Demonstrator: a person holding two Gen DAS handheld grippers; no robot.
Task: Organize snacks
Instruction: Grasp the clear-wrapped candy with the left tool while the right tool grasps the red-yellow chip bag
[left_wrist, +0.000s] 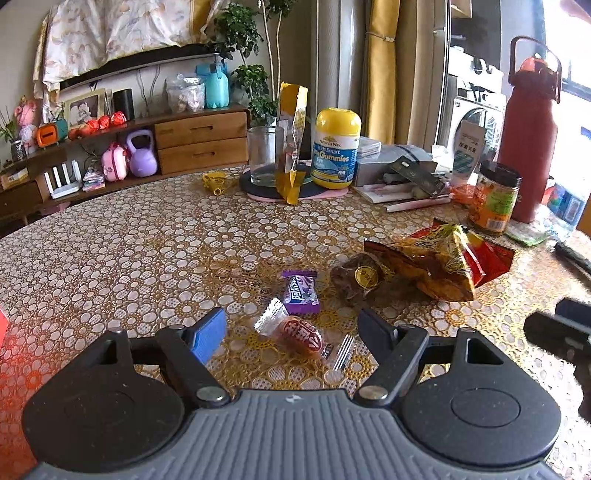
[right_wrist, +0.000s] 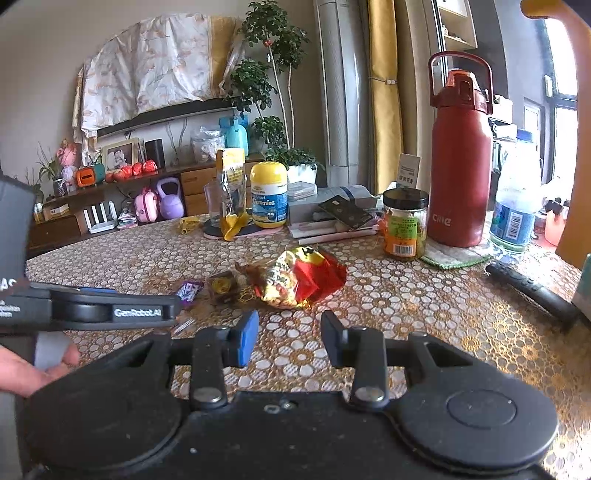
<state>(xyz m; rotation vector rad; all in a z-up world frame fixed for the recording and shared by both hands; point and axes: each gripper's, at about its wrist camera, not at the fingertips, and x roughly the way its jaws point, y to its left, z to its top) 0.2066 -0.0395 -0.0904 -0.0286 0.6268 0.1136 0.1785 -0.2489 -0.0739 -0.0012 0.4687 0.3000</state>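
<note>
Left of my left gripper (left_wrist: 291, 332) I see bare patterned table (left_wrist: 129, 258) running to its curved far edge; ahead of my right gripper (right_wrist: 290, 341) the cloth is free up to the crumpled snack bag (right_wrist: 303, 278). A red shape at the left view's edge is cut off. My left jaws stand wide apart, a red wrapped candy (left_wrist: 301, 334) lying loose between them, the purple candy (left_wrist: 301, 291) just beyond. My right jaws are narrowly apart, holding nothing.
</note>
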